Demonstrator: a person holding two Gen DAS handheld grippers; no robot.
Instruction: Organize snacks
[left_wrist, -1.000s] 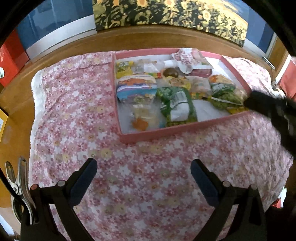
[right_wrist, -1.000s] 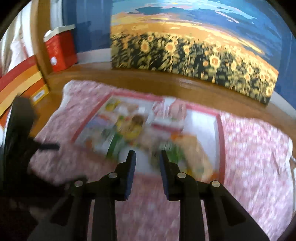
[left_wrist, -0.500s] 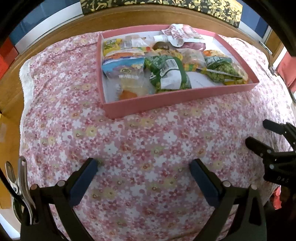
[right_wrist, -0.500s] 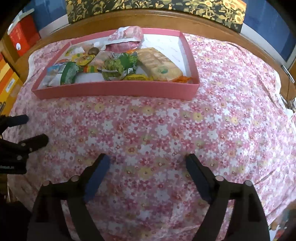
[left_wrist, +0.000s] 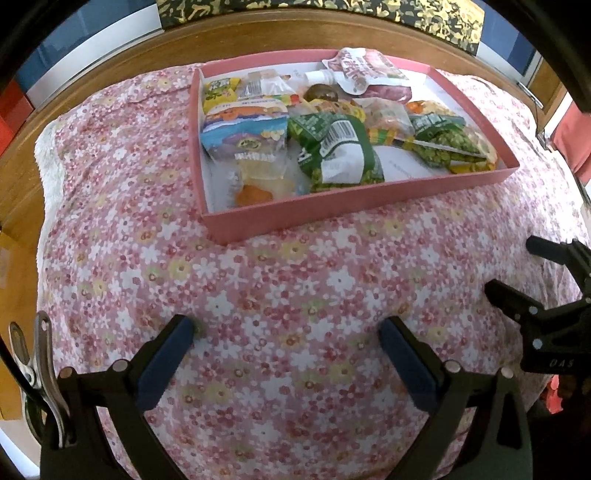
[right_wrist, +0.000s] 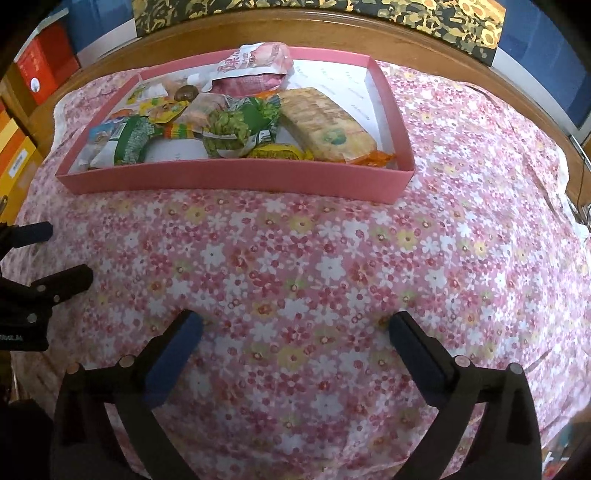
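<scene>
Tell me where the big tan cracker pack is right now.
In the right wrist view, the tan cracker pack lies in the right half of the pink tray, beside the green pea bag.

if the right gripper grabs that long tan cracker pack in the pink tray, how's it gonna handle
The long tan clear-wrapped cracker pack looks blocky, so it would probably lift stiff rather than sag. Its glossy film may slip between the pads. The crackers inside likely crack under a hard squeeze. It leans on other packets in the pink cardboard tray, so it may shift when touched.
</scene>
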